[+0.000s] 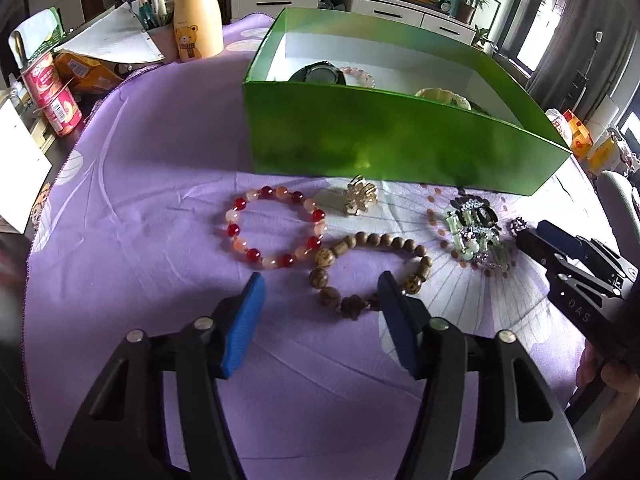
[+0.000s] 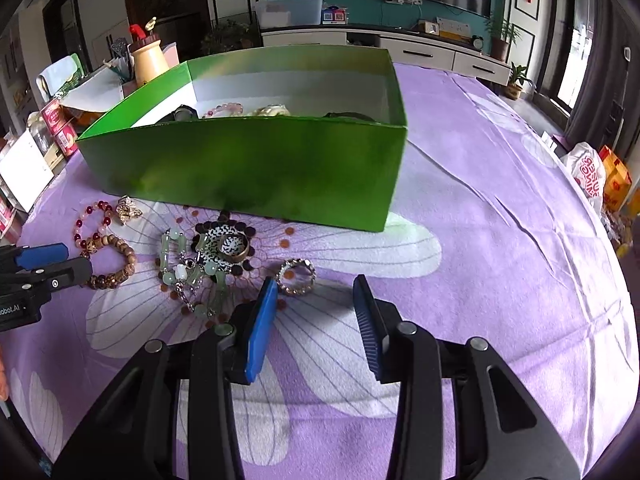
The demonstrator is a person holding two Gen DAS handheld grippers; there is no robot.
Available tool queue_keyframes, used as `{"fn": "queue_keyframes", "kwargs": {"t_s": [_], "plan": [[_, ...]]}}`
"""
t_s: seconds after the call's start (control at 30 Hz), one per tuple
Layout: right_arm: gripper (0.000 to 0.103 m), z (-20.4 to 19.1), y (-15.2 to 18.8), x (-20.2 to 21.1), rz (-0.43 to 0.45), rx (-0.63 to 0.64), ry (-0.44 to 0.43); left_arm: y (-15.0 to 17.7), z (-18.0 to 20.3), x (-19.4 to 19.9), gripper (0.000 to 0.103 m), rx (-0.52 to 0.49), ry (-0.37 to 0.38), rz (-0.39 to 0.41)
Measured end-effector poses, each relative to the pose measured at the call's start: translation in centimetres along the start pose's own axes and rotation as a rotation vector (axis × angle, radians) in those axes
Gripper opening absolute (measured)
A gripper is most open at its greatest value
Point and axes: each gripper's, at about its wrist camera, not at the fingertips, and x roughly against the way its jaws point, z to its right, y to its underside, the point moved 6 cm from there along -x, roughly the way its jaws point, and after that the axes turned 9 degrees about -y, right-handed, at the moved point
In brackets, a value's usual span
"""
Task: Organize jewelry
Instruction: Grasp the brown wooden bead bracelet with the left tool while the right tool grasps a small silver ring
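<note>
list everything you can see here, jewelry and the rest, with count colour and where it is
green box: 1, green outside, white inside, middle of the table, open top
jewelry in the box: several pieces, dark, pink and cream, mostly hidden by the near wall
red bead bracelet: 1, red and peach, on the cloth in front of the box
gold brooch: 1, gold, just in front of the box
wooden bead bracelet: 1, brown, beside the red one
jade bracelet: 1, pale green, tangled with a silver chain
band ring: 1, bronze, on the cloth's dark print
sparkly ring: 1, silver-gold, nearest the right gripper
tablecloth: 1, purple floral
bear bottle: 1, cream, far left
left gripper: blue pads, open
right gripper: blue pads, open
</note>
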Motion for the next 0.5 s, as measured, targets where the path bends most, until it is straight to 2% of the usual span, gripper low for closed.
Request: {"fn": "queue_keyframes", "kwargs": {"t_s": [0.07,0.1,0.27,0.37,0.43,0.5], "plan": [[0.04,-0.1,-0.2,-0.2,-0.004,0.003,-0.004,-0.3,0.3,-0.2,0.044,-0.006,0.003,-0.001],[0.04,-0.2,-0.3,-0.3,-0.007,0.01,0.003,-0.2,0.4,-0.7,0.033,-0.011,0.005,-0.025],[0.027,-0.9,-0.7,-0.8,-0.016,0.025,-0.005,-0.3,0.5,-1.0,0.031,-0.036,-0.012,-0.001],[0.022,-1.2,-0.6,-0.8,-0.012,0.043,0.0,-0.4,0.2,-1.1,0.025,-0.039,-0.018,0.006],[0.022,-1.2,-0.6,-0.8,-0.01,0.04,0.0,-0.3,0.0,-1.1,0.013,-0.036,-0.018,0.007],[0.021,-1.1,-0.5,-0.7,-0.005,0.032,-0.004,-0.2,-0.2,-1.1,0.01,-0.032,-0.017,0.007]]}}
